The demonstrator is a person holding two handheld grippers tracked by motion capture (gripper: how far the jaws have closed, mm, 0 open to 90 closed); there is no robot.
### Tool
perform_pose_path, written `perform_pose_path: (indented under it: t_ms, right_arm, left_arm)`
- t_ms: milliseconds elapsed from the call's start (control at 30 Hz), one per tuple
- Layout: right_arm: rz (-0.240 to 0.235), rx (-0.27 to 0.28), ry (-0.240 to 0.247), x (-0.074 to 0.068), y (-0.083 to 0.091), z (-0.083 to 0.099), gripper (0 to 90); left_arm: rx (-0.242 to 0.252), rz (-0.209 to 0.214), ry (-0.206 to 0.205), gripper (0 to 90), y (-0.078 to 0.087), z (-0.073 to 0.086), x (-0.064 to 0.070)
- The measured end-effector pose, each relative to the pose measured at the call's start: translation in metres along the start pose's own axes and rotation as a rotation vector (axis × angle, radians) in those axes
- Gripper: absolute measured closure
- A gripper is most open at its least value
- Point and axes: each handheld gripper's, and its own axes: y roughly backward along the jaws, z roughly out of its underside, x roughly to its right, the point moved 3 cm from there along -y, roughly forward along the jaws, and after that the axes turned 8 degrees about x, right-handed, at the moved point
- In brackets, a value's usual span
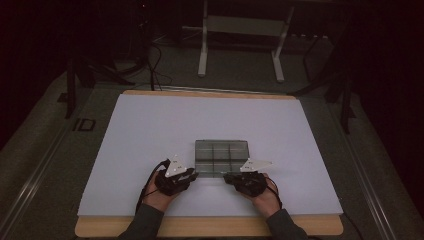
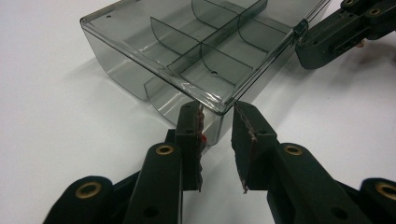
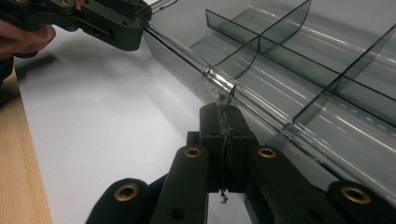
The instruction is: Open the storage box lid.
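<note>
A smoky clear compartment box (image 1: 221, 157) with inner dividers lies lid-down-shut on the white sheet. My left gripper (image 1: 194, 174) is at its near left corner. In the left gripper view the gripper (image 2: 218, 109) stands open, its tips on either side of that corner of the box (image 2: 187, 51). My right gripper (image 1: 226, 176) is at the near edge. In the right gripper view the gripper (image 3: 224, 107) is shut, tips pressed up against the clear latch (image 3: 219, 83) of the box (image 3: 289, 70). Whether it pinches the latch tab I cannot tell.
The white sheet (image 1: 150, 130) covers a wooden tabletop (image 1: 210, 227) whose near edge shows by the person's wrists. A white metal stand (image 1: 240, 30) and cables sit on the dark floor beyond. The other gripper (image 2: 327, 37) shows at the latch.
</note>
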Motion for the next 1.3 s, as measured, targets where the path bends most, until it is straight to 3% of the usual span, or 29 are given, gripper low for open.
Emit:
perform_pose_path:
  t_ms: [700, 1167, 1300]
  right_arm:
    - [0.001, 0.024, -0.008, -0.001, 0.001, -0.002, 89.4]
    - [0.01, 0.058, -0.002, 0.0, 0.007, -0.008, 88.8]
    - [0.018, 0.082, 0.003, 0.001, 0.011, -0.014, 88.9]
  left_arm:
    - [0.009, -0.01, -0.005, 77.8, 0.001, -0.001, 0.001]
    - [0.027, -0.013, 0.008, 73.2, 0.004, -0.003, -0.003]
    - [0.04, -0.071, 0.006, 71.8, 0.006, -0.006, -0.008]
